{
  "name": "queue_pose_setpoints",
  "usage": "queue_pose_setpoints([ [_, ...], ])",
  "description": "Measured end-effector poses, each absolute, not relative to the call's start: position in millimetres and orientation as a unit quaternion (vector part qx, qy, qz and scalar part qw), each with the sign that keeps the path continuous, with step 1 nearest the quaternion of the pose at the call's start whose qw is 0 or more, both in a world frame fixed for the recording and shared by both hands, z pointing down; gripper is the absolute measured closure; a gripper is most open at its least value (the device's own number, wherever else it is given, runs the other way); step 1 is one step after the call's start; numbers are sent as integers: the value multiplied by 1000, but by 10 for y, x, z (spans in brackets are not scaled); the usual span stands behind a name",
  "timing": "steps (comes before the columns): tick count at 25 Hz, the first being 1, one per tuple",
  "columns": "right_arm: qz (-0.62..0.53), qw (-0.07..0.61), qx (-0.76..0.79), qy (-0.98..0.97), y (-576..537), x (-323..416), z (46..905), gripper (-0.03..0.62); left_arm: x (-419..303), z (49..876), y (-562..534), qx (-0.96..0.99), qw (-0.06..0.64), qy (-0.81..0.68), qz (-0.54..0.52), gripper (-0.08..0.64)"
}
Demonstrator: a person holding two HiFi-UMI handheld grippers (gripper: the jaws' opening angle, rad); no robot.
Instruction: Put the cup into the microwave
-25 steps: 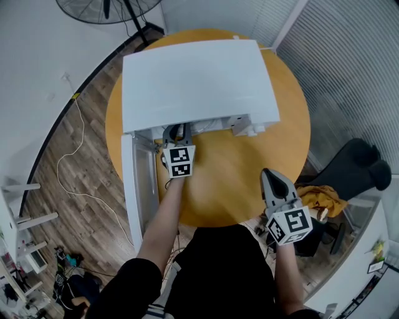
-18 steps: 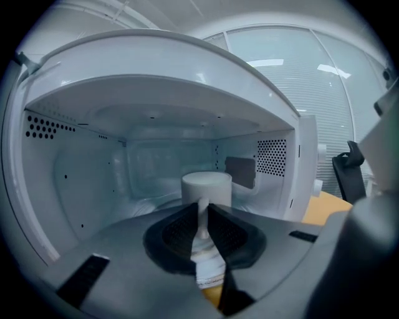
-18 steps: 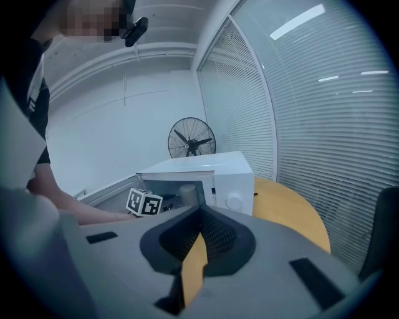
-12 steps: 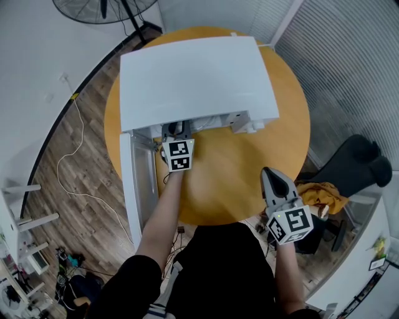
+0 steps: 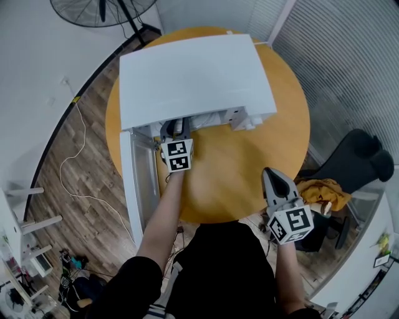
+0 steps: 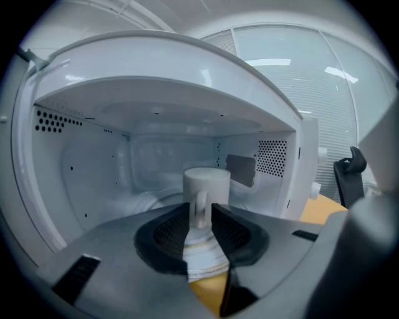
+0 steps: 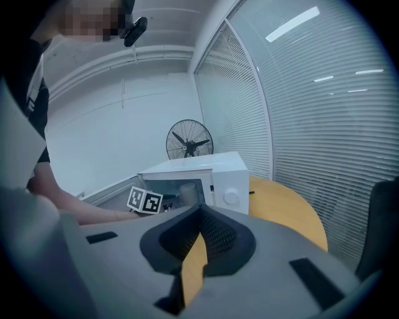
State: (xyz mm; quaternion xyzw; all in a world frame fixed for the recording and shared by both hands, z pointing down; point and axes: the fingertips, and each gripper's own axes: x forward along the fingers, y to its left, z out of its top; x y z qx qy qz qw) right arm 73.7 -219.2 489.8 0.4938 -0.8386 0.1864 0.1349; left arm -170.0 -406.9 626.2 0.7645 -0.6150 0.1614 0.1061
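Observation:
A white cup (image 6: 206,187) stands upright just inside the open white microwave (image 5: 193,75). My left gripper (image 6: 199,215) is shut on the cup's handle. In the head view the left gripper (image 5: 176,128) reaches under the microwave's front edge, which hides the cup. The microwave door (image 5: 140,180) hangs open to the left. My right gripper (image 5: 274,177) hovers over the near right edge of the round wooden table (image 5: 237,168), shut and holding nothing. In the right gripper view, the right gripper (image 7: 201,215) points at the microwave (image 7: 221,174), where the cup (image 7: 187,190) shows in the opening.
A standing fan (image 5: 103,9) is behind the table on the wooden floor. A dark chair (image 5: 358,165) with a yellow cloth (image 5: 318,190) sits to the right. A white cable (image 5: 68,168) trails on the floor at left. Window blinds line the right side.
My left gripper has pushed slightly farther into the microwave opening with the cup. The right gripper has stayed where it was.

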Motion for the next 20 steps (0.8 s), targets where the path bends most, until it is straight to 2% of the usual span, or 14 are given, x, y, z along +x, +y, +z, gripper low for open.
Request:
queue_pose_setpoints([
  [20, 168, 99, 476, -858, -1495, 971, 4702, 583, -1216, 5931, -2902, 774, 100, -604, 163, 474],
])
